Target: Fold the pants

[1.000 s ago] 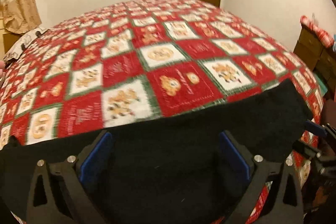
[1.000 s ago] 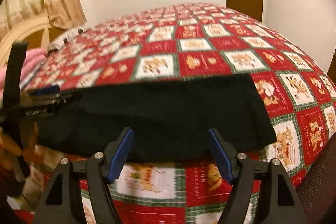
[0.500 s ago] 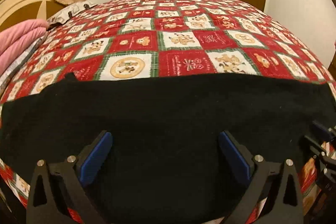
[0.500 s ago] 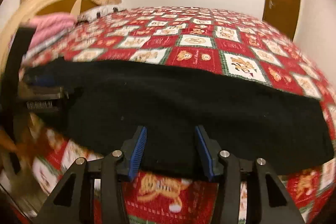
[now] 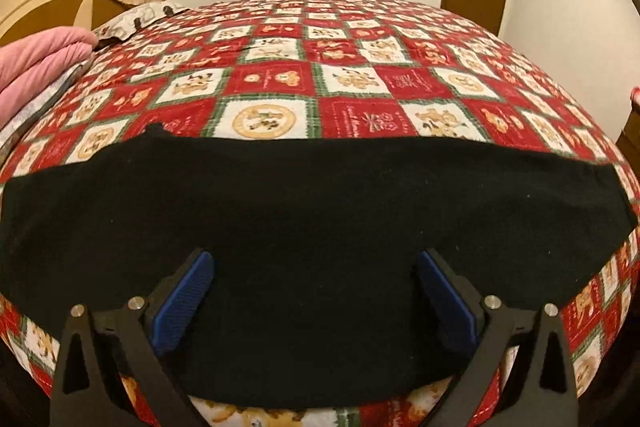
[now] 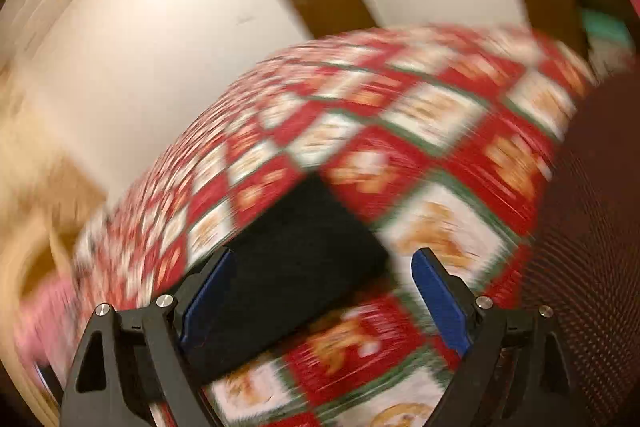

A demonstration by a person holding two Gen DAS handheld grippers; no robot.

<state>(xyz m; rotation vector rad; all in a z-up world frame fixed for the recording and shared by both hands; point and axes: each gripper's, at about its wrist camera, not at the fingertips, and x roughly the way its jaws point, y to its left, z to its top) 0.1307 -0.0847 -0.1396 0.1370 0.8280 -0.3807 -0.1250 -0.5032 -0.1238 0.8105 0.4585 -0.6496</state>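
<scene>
A bed (image 5: 360, 39) covered by a red, white and green checked quilt (image 5: 280, 79) with bear prints carried everything. Black pants (image 5: 312, 219) lay flat across the quilt's near edge in a long folded band. At the far left, folded pink bedding (image 5: 36, 63) rested beside a patterned pillow (image 5: 136, 21).

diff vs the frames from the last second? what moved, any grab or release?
The right gripper swung and rolled toward one end of the black pants; its jaws narrowed, are now opening, and grip nothing. The left gripper shifted along the pants, open throughout. The pants stay flat on the quilt; no grab or release shows.
</scene>
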